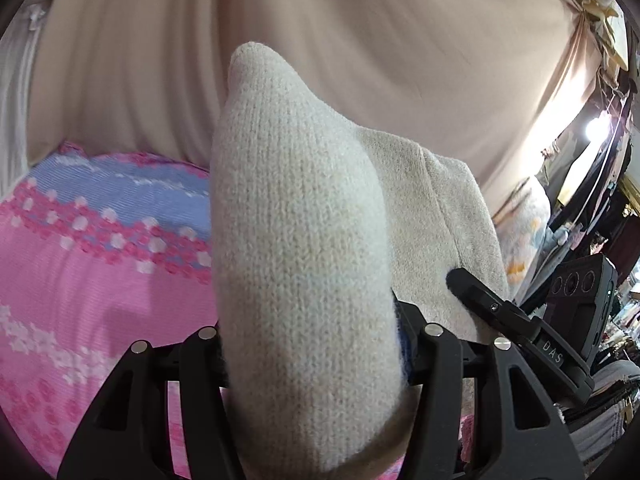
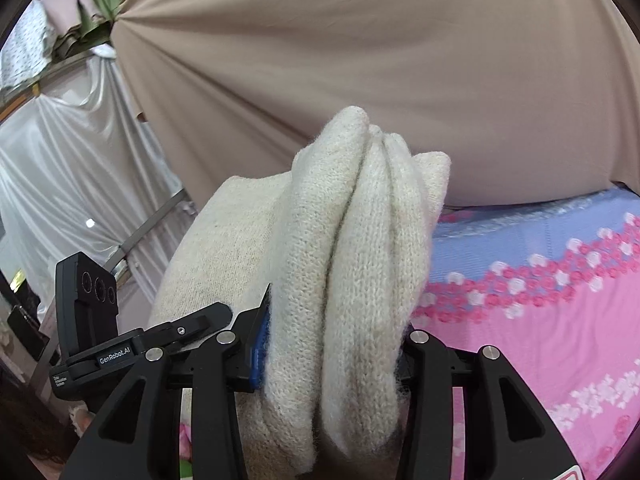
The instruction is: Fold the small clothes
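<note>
Because it is knitted from thick cream wool, the small knit garment looks soft, light and a little fuzzy, so it should bend easily and not slip much. It hangs lifted above the pink flowered bedsheet. The left claw and the right claw each pinch a bunched edge. Gripping near the corners seems best.

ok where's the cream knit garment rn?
The cream knit garment is clamped between both grippers, left gripper and right gripper, held above the pink floral bedsheet.
</note>
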Demonstrator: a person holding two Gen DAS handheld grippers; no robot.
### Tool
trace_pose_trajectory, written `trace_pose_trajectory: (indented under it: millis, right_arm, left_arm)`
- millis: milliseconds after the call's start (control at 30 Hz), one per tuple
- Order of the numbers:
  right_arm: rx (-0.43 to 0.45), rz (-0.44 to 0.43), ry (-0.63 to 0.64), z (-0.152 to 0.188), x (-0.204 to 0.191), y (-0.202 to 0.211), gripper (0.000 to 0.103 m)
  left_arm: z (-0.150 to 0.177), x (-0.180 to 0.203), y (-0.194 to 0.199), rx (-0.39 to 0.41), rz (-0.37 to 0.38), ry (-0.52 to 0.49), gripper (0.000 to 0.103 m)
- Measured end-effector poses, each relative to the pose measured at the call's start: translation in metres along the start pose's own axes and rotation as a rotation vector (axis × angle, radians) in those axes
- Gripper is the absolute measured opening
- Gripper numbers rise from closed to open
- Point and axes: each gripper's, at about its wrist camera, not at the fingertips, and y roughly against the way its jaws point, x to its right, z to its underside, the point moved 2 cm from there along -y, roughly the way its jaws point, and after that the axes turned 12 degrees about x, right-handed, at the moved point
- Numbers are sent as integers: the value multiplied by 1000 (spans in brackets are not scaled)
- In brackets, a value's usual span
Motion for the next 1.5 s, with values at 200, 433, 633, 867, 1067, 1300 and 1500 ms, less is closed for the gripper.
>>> trace_pose_trajectory:
  millis: [200, 433, 633, 867, 1067, 1300, 1500]
  right_arm:
    - [0, -45, 15, 18, -52, -46, 42]
    - [-47, -1, -11, 53, -62, -106, 45]
    - [-225, 215, -109, 160, 36, -194, 60]
    - [-323, 321, -129, 208, 51, -151, 31]
    - [-377, 249, 1, 207, 13, -178, 27]
    - [-485, 302, 67, 231, 18, -197, 14]
    - [-545, 347, 181, 245, 15, -214, 17]
  left_arm:
    - [-28, -62, 29, 39, -24, -20, 53]
    - [-40, -134, 21, -7, -48, -9, 56]
    - [25, -235, -69, -109, -188, 44, 86]
    - [94, -302, -48, -203, -380, 167, 62]
    - [85, -266, -43, -174, -381, 49, 66]
    - [94, -249, -56, -218, -453, -36, 67]
    - [101, -242, -50, -230, -477, -71, 70]
